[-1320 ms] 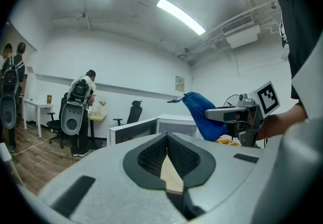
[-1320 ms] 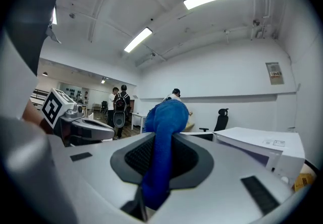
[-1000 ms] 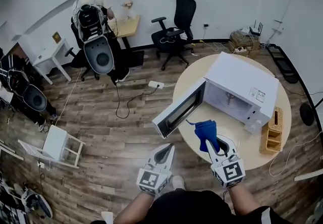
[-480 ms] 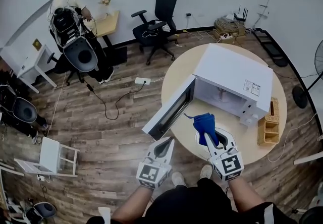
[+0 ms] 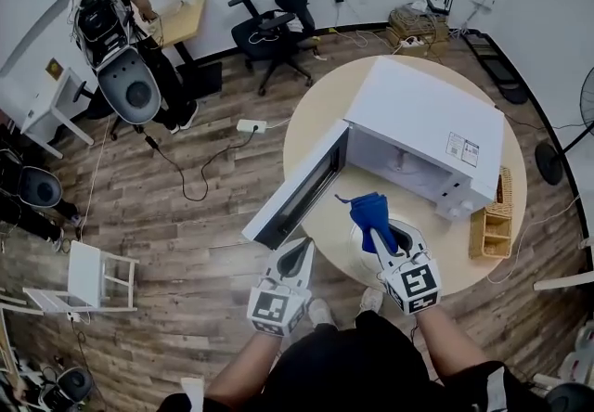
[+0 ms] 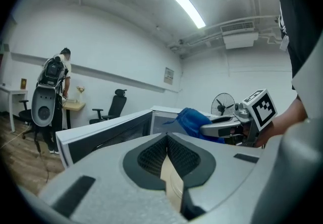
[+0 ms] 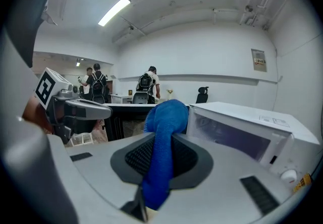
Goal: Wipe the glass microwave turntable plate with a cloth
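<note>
1. Our right tool (image 5: 379, 236) is clamped on a blue cloth (image 5: 371, 212), which bunches up past the jaws and runs down between them.
2. We hold that tool over the glass plate (image 5: 357, 238), which lies on the round tabletop (image 5: 320, 118) just in front of the microwave (image 5: 427, 132).
3. We cannot tell whether the cloth touches the plate.
4. Our left tool (image 5: 297, 262) has its jaws together with nothing between them. It hovers at the tabletop's near edge, beside the open microwave door (image 5: 297, 186).
5. The door stands swung out to our left, so we see into the microwave's pale inside.
6. A wicker basket (image 5: 492, 226) stands on the tabletop, right of the microwave.
</note>
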Motion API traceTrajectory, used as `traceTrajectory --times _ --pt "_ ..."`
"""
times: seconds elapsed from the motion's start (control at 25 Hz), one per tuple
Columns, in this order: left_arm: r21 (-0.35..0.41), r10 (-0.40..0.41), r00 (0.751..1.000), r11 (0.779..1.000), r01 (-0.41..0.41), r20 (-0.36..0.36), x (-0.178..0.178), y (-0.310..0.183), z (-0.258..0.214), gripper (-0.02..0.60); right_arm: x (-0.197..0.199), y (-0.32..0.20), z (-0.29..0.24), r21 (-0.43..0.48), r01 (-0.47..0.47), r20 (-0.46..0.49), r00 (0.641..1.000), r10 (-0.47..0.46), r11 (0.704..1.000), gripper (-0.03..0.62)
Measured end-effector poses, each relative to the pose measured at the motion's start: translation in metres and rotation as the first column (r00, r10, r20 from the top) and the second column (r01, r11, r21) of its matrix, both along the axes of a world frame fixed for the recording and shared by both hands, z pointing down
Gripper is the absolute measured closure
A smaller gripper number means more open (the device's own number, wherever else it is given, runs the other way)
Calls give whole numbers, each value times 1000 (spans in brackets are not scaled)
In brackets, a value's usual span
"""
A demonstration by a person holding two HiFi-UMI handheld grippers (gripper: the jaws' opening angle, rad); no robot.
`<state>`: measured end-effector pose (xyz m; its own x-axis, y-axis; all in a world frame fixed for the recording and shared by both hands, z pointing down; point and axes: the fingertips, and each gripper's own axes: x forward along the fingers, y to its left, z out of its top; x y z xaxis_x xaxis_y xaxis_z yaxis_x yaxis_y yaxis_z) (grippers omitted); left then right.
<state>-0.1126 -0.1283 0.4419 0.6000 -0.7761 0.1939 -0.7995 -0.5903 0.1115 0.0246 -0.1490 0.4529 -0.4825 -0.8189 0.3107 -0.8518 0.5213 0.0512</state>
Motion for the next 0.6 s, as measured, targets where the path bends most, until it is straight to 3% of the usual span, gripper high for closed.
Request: traceTrajectory --times 0.28,0.6 --pt "-46 -16 1000 999 17 13 5 -3 21 577 7 -16 61 -134 3 -43 999 -9 991 530" --pt "-94 -61 998 994 62 16 8 -8 44 577 13 -29 134 -276 -10 -132 991 -27 961 531"
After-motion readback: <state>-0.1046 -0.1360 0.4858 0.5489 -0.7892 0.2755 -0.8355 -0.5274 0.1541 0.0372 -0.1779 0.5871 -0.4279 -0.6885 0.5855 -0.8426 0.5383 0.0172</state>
